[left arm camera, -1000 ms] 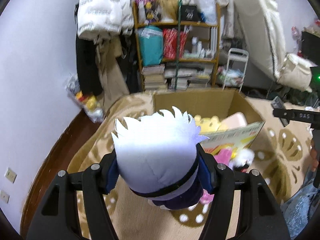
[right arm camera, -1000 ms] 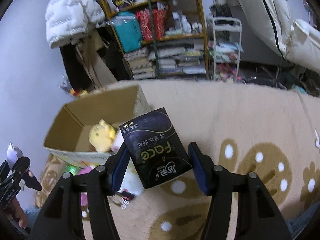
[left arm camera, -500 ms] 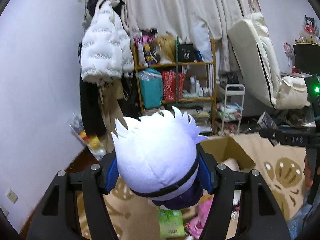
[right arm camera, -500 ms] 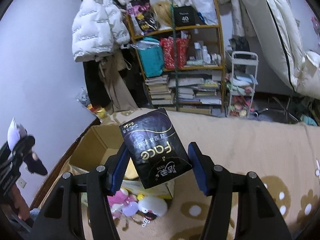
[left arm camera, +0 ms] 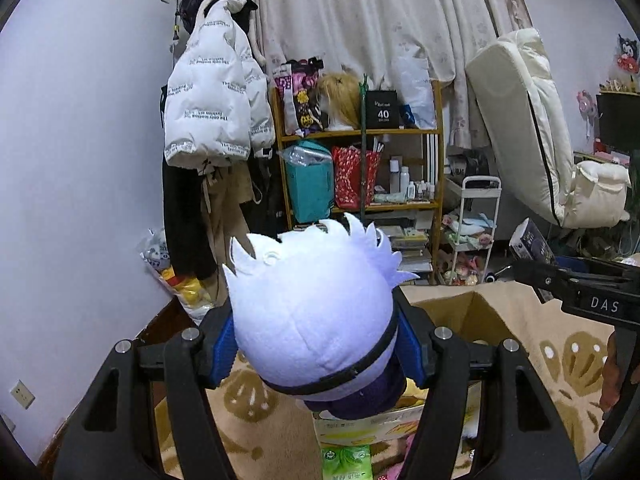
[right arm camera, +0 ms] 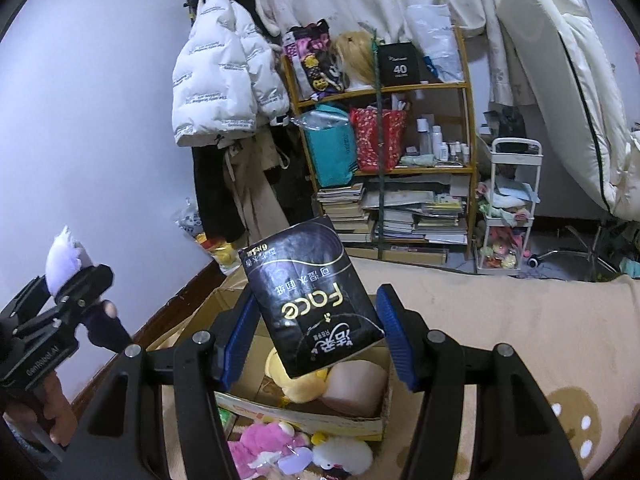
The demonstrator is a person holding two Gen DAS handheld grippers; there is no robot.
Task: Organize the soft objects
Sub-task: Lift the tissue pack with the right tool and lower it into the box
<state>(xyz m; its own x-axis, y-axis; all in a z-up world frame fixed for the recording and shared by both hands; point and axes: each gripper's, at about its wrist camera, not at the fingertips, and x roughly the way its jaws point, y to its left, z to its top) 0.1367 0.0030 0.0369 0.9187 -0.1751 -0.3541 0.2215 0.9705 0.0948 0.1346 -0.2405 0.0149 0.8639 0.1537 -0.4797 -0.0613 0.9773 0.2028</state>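
— Well, what are we holding?
— Our left gripper (left arm camera: 316, 354) is clamped on the doll (left arm camera: 312, 320), pads pressing both sides of its white-haired head. Our right gripper (right arm camera: 314, 332) grips the black pack (right arm camera: 310, 296), tilted, corner up.
— Where's the box (right arm camera: 304, 412)?
— At six o'clock under the pack in the right view, open, with a yellow plush (right arm camera: 298, 384) inside. More toys (right arm camera: 276, 444) lie on the rug (right arm camera: 520, 320) before it.
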